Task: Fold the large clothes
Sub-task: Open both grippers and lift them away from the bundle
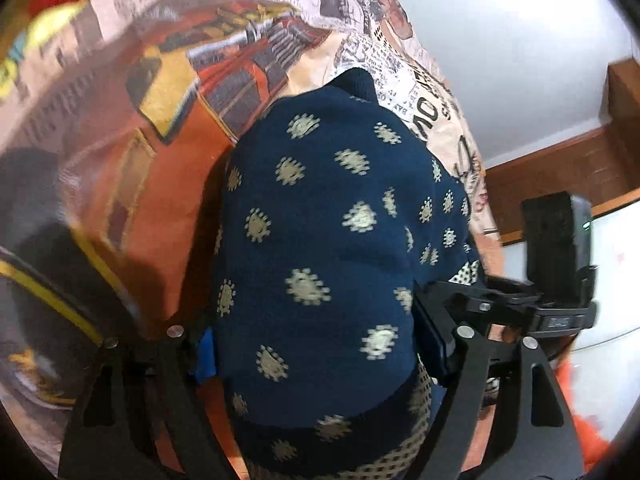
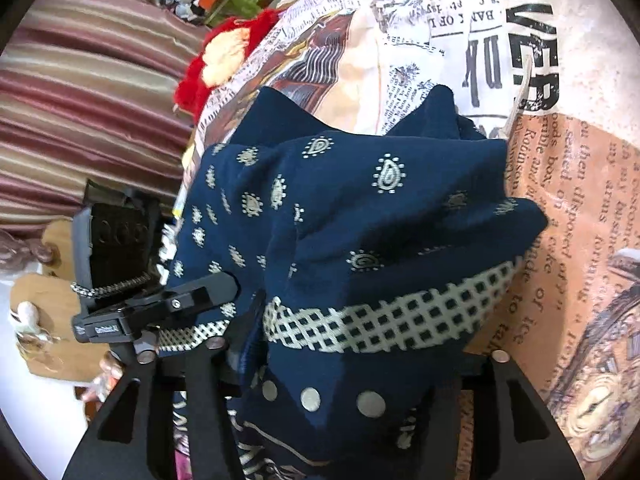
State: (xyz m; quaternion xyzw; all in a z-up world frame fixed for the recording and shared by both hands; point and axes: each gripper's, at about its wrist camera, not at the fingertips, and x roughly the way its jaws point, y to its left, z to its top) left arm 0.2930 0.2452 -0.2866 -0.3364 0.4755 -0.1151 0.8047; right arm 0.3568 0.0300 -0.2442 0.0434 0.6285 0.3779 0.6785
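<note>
Navy garment (image 1: 320, 248) bunched between both jaws — left gripper (image 1: 316, 344) and right gripper (image 2: 360, 364), grip uncertain — bedspread (image 2: 568, 208) directly beneath.

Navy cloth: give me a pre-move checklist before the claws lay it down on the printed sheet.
1. Navy cloth sits between the fingers of the left claw: ok.
2. Cloth sits between the fingers of the right claw: ok.
3. Pads actually pressing on the cloth: cannot tell, the fabric hides them in both views.
4. Cloth flat and smooth: not ok, it is bunched in folds, with the checked band curving across the heap.
5. Printed sheet lies under and beyond the cloth as a landing surface: ok.
6. Red plush apart from the cloth: ok, it lies off at the sheet's far edge.
</note>
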